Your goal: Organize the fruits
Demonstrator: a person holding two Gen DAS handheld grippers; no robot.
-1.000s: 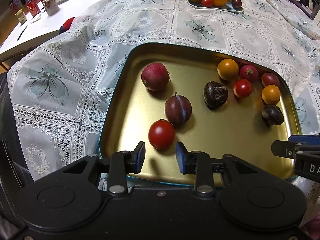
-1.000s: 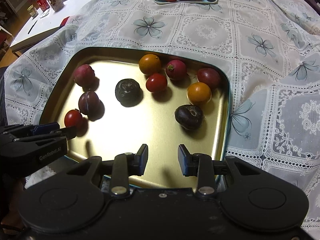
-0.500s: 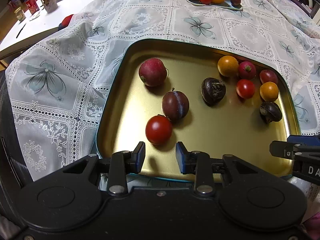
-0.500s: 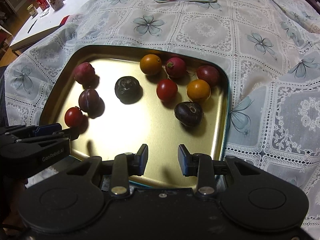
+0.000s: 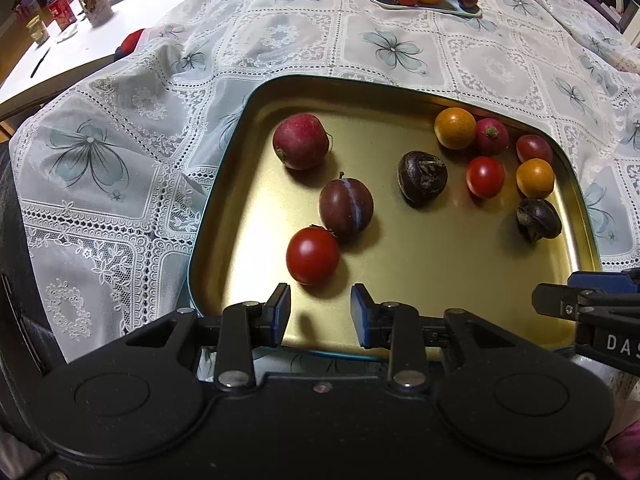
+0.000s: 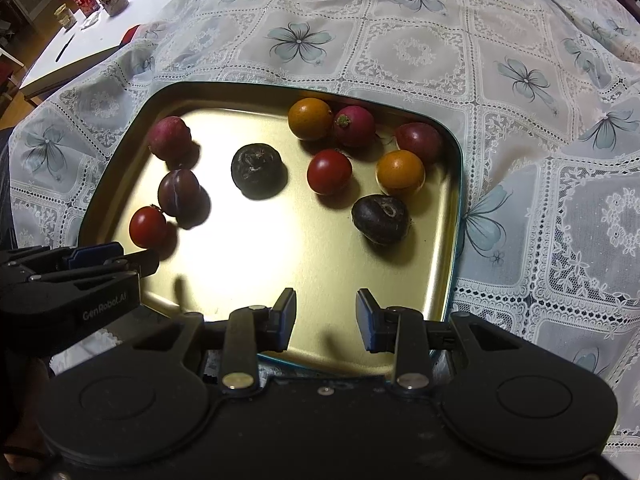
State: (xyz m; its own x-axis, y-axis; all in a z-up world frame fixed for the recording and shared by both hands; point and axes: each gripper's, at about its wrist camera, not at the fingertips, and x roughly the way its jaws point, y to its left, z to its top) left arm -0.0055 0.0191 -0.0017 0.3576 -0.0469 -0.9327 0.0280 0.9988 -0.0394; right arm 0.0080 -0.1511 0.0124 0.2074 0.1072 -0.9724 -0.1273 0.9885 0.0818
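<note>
A gold metal tray (image 5: 218, 216) lies on the lace tablecloth and holds several fruits. A red tomato (image 5: 313, 255), a purple plum (image 5: 346, 205) and a round red fruit (image 5: 301, 141) sit at its left. A dark wrinkled fruit (image 5: 422, 176) is in the middle. Small oranges (image 6: 400, 172), a tomato (image 6: 329, 172), reddish fruits and a second dark fruit (image 6: 381, 219) cluster at the right. My left gripper (image 5: 320, 308) hovers over the near edge just before the tomato, its jaws closing slightly with nothing between them. My right gripper (image 6: 326, 312) hovers open and empty over the near right.
A pale plate (image 5: 460, 7) at the table's far end carries a kiwi, a large orange, a tomato and a dark fruit. Jars and boxes (image 5: 60, 12) stand on a white counter at far left. The cloth hangs over the table's left edge.
The small tomato in the right cluster has rolled nearer the small orange. Both grippers stay over the tray's near edge.
</note>
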